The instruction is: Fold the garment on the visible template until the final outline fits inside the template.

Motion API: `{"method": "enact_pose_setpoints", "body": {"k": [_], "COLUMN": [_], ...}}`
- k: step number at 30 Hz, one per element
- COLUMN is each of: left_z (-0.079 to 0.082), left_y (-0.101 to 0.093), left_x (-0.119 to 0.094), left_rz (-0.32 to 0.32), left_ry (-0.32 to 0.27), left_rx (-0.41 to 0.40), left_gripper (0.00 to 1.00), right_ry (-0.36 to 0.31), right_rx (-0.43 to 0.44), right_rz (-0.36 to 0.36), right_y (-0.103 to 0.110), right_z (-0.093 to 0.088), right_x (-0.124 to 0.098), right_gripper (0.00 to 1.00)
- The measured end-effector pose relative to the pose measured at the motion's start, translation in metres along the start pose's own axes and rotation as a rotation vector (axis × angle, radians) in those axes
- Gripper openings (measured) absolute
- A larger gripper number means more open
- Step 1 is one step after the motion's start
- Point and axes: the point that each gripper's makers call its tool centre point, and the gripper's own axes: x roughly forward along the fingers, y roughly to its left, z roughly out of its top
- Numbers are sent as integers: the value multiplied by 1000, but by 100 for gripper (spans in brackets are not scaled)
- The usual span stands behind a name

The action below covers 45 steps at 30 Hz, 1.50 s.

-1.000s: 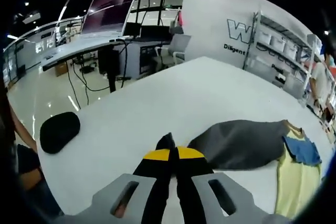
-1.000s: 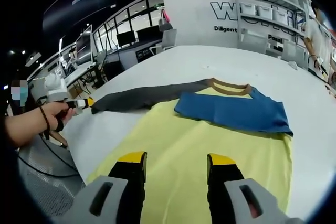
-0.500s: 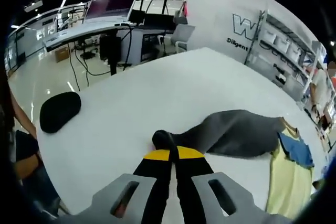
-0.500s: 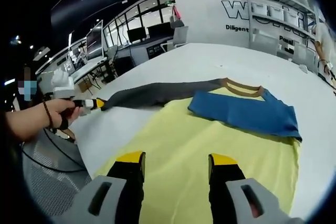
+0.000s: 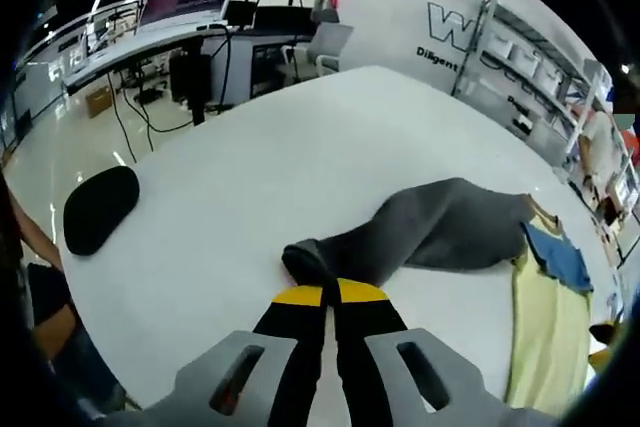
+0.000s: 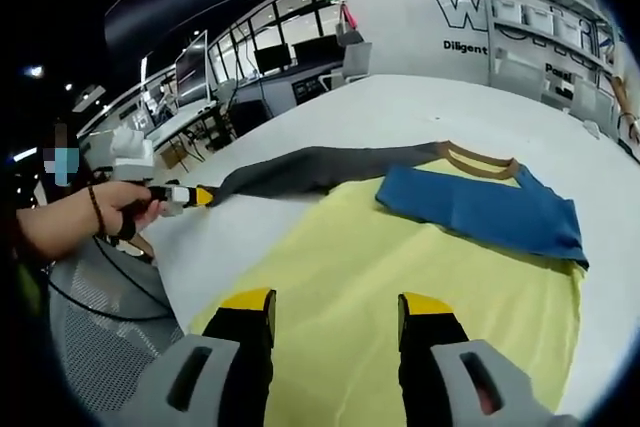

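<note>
The long-sleeved garment with a pale yellow body (image 6: 400, 277) lies spread flat on the white desk (image 5: 250, 167), its tan-ribbed collar (image 6: 480, 159) at the far end in the right gripper view, and its blue sleeve (image 6: 480, 215) already laid across the chest. The step in hand looks to be the folding-in of the other sleeve: the left gripper (image 5: 330, 292) has its black, yellow-tipped fingers pressed together on the cuff end of the dark grey sleeve (image 5: 440, 237), which bunches just ahead of them and trails back toward the yellow body; seen from the right gripper view, the same gripper (image 6: 190, 195) sits in a person's hand (image 6: 110, 207) with the grey sleeve stretched out from it toward the collar. The right gripper (image 6: 335, 302) hovers over the lower yellow panel with its fingers spread wide, holding nothing. I cannot make out any template outline under the cloth. The next move probably calls for carrying the grey cuff across onto the yellow chest, beside or over the blue sleeve, and laying it flat without dragging the body out of line; the free right gripper could pin the hem while that happens.
</note>
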Motion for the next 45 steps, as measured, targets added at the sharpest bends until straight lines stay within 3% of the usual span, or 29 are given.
{"method": "enact_pose_setpoints", "body": {"k": [7, 10, 15, 17, 21, 24, 28, 29, 31, 33, 37, 39, 43, 45], "left_z": [10, 19, 36, 39, 42, 42, 34, 30, 24, 24, 17, 13, 10, 9], "left_y": [7, 2, 7, 9, 13, 16, 15, 13, 13, 13, 8, 4, 5, 3], "left_x": [-7, -14, -15, -12, -6, -3, -2, -3, -5, -5, -9, -9, -3, 0], "left_rz": [-27, -78, -104, -106, -138, -166, -209, -242, -247, -265, -301, -320, -310, -303], "left_ry": [-15, -23, 5, 39, 104, 162, 264, 299, 354, 360, 419, 451, 450, 463], "left_rx": [96, 139, 149, 204, 203, 186, 103, 89, 10, 28, -72, -156, -128, -162], "left_gripper": [21, 25, 30, 30, 29, 29, 30, 31, 32, 31, 28, 21, 1, 0], "right_ry": [4, 5, 6, 5, 9, 1, 3, 4, 4, 8, 10, 12, 14, 14], "right_rx": [7, 5, 9, 11, -10, -7, -16, -17, -12, -18, -11, -12, -8, -8], "right_rz": [-1, -4, -6, -5, 5, 14, 13, 14, 17, 14, 16, 16, 17, 16], "right_y": [-1, -2, -3, -3, -2, -2, -2, -2, -2, -3, -3, -3, -4, -4], "right_z": [-2, -2, -2, -2, 0, 4, 5, 5, 5, 4, 2, 1, 0, 0], "right_x": [0, -1, -1, -1, -1, -1, 0, 0, 0, 0, 0, 0, 0, 0], "right_gripper": [46, 46, 46, 46, 49, 49, 49, 49, 49, 49, 49, 49, 49, 49]}}
